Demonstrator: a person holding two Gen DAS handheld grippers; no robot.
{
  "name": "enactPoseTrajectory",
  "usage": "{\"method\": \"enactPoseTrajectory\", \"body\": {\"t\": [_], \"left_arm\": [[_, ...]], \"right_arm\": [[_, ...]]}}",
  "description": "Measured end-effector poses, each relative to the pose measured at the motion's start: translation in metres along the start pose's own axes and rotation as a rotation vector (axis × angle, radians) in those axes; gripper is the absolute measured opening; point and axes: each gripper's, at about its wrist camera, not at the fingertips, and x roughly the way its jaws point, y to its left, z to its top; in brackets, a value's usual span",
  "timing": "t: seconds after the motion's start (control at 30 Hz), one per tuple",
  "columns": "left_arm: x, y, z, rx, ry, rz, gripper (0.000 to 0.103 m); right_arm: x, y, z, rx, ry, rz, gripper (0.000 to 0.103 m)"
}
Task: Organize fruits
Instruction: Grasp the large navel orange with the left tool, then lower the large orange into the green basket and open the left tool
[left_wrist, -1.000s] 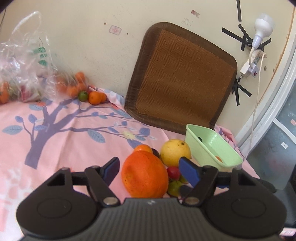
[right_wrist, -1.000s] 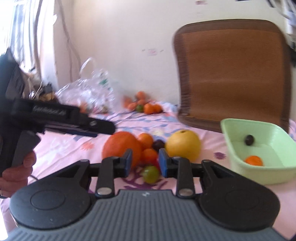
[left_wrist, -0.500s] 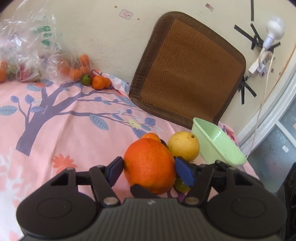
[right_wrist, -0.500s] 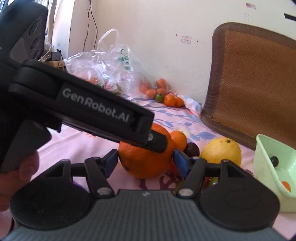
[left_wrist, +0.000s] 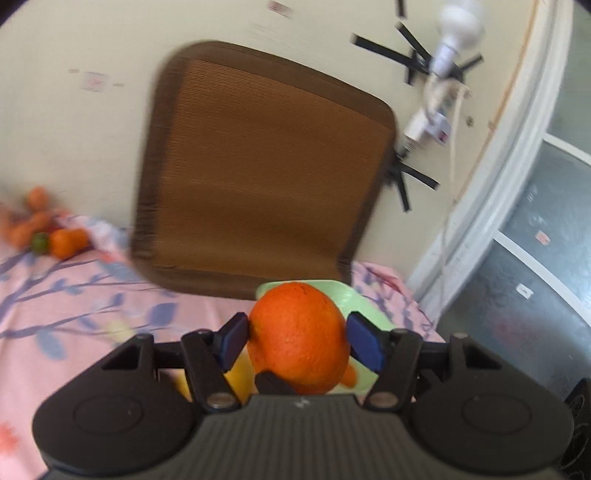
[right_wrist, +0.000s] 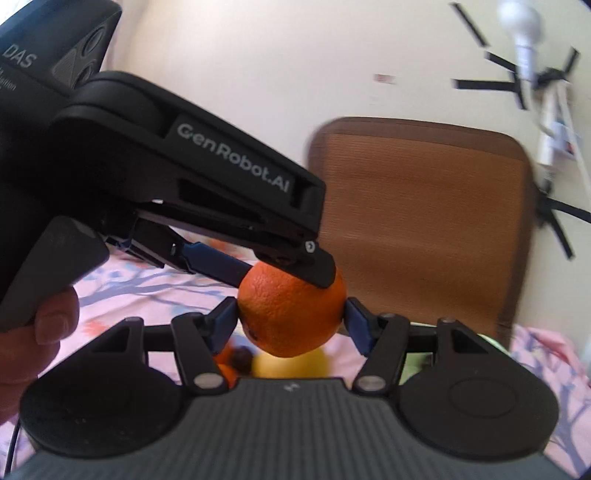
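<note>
A big orange (left_wrist: 299, 332) hangs in the air above the pink cloth, with my left gripper (left_wrist: 299, 341) shut on it and its jaws still closing. The right wrist view shows that left gripper (right_wrist: 280, 275) reaching in from the left, one finger over the orange (right_wrist: 291, 317). My right gripper (right_wrist: 291, 319) has its blue pads right at the orange's two sides, and its jaws are closing. Behind the orange stands the light green tub (left_wrist: 347, 291). A yellow fruit (right_wrist: 291, 365) lies on the cloth below.
A brown woven mat (left_wrist: 258, 177) leans on the wall behind. Several small oranges (left_wrist: 62, 240) lie far left by the wall. Small fruits (right_wrist: 236, 358) sit beside the yellow one. A person's hand (right_wrist: 44, 332) holds the left gripper's handle.
My left gripper closed on the big orange and lifted it off the cloth toward the green tub. The right gripper opened wider and came up around the orange.
</note>
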Motion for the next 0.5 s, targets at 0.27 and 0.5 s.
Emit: {"method": "enactPoseTrajectory", "body": {"t": [0.27, 0.5], "left_arm": [[0.101, -0.066, 0.005, 0.042, 0.088, -0.092, 0.06], [0.149, -0.078, -0.004, 0.023, 0.158, -0.079, 0.06]], "right_arm": [[-0.001, -0.097, -0.018, 0.064, 0.056, -0.153, 0.065], [0.019, -0.132, -0.035, 0.127, 0.115, -0.183, 0.065]]}}
